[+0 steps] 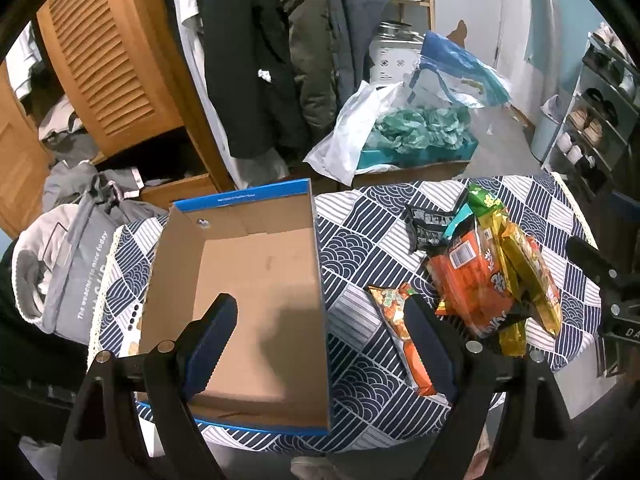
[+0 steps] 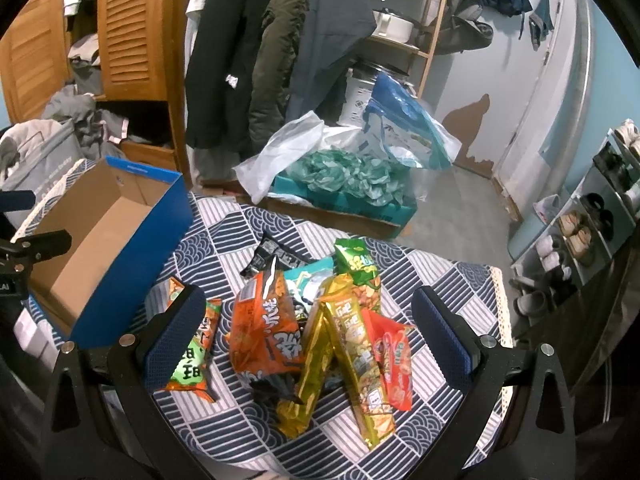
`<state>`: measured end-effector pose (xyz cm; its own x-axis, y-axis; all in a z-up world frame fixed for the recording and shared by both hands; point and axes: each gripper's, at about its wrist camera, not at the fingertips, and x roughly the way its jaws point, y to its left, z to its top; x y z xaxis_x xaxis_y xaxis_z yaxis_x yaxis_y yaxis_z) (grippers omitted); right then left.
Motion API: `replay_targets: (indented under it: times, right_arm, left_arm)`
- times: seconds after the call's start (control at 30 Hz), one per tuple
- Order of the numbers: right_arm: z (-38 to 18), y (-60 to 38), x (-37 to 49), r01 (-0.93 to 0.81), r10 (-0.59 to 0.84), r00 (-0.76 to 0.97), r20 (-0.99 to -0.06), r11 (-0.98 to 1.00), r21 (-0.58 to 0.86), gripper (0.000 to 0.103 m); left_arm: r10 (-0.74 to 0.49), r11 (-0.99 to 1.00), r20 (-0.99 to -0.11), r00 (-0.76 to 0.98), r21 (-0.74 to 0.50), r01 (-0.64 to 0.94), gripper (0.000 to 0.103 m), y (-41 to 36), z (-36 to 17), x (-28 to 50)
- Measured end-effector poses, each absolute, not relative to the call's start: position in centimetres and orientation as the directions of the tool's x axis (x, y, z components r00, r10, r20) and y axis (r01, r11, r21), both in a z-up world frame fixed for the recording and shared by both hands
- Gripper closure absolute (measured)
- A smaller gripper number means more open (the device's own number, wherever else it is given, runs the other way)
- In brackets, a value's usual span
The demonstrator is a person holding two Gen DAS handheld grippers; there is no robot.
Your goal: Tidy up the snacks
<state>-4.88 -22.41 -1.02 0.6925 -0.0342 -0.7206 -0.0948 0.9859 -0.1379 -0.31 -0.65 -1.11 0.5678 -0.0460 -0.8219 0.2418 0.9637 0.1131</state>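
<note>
Left gripper (image 1: 320, 344): fingers spread wide, holding nothing, hovering over the near end of the cardboard box (image 1: 256, 280) and the cloth beside it. Right gripper (image 2: 310, 334): fingers likewise wide apart, empty, straddling the snack pile (image 2: 320, 328).

Snacks lie heaped on the patterned tablecloth (image 2: 440, 280), right of the box. Orange packet (image 2: 266, 332) carries large Chinese characters and a barcode label; gold packets (image 2: 352, 356) show printed nuts or crackers; red packet (image 2: 390, 364) leans against them. A green-and-orange packet (image 2: 192, 356) lies apart, near the box, with bold green characters. Behind: green packet (image 2: 358, 268), teal packet (image 2: 308, 278), black packet (image 2: 272, 258); their lettering is unreadable.

Box: blue outside, brown inside, open-topped, nothing in it.

Further left, a grey bag (image 1: 76, 276) reads "The weather is nice today". Beyond the table, hanging coats (image 1: 272, 52).
</note>
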Motion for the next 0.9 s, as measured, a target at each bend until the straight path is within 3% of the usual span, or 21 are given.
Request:
replay_targets:
  times: [0.9]
  right_arm:
    - [-1.04, -22.27, -4.90, -0.096, -0.031, 0.691, -0.722, 0.986, -0.134, 0.002]
  left_arm:
    - [-0.048, 0.964, -0.827, 0.561, 0.109, 0.243, 0.016, -0.63, -1.52, -0.29]
